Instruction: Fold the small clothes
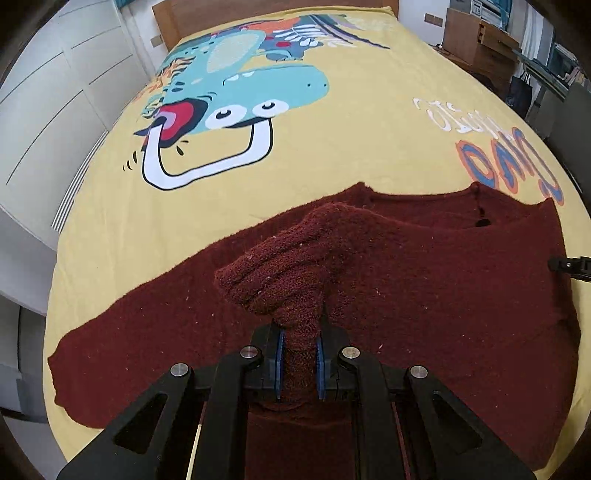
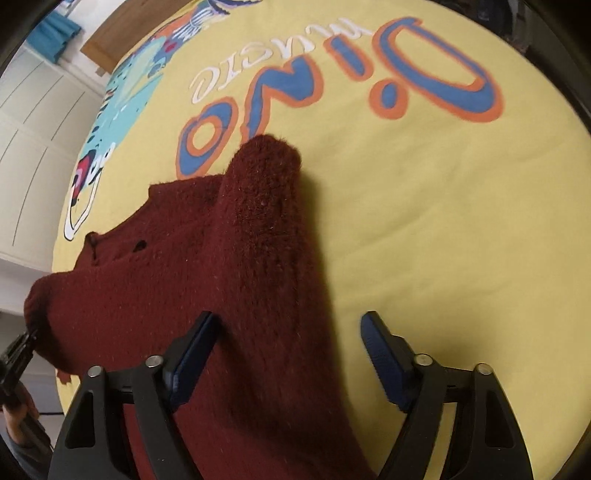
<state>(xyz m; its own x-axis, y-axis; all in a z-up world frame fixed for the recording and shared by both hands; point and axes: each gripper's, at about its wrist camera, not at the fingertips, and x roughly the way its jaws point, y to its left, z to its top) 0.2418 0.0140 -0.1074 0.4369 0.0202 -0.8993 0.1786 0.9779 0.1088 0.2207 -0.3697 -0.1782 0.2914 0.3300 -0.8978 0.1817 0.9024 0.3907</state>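
A fuzzy dark red sweater [image 1: 424,295] lies spread on a yellow bed cover [image 1: 351,147], neckline toward the headboard. My left gripper [image 1: 299,354] is shut on a sleeve [image 1: 280,273] of the sweater and holds its cuff end bunched up above the body. In the right wrist view the sweater [image 2: 147,295] lies to the left, and its other sleeve [image 2: 266,206] lies folded along the right side. My right gripper [image 2: 288,332] is open just above that sleeve's lower part, holding nothing. The left gripper [image 2: 18,347] shows at the left edge, shut on the raised sleeve.
The cover carries a teal dinosaur print [image 1: 236,96] and "Dino" lettering [image 2: 332,92]. White wardrobe doors [image 1: 55,110] stand left of the bed. A wooden headboard [image 1: 258,11] is at the far end, and a wooden cabinet [image 1: 480,40] at the far right.
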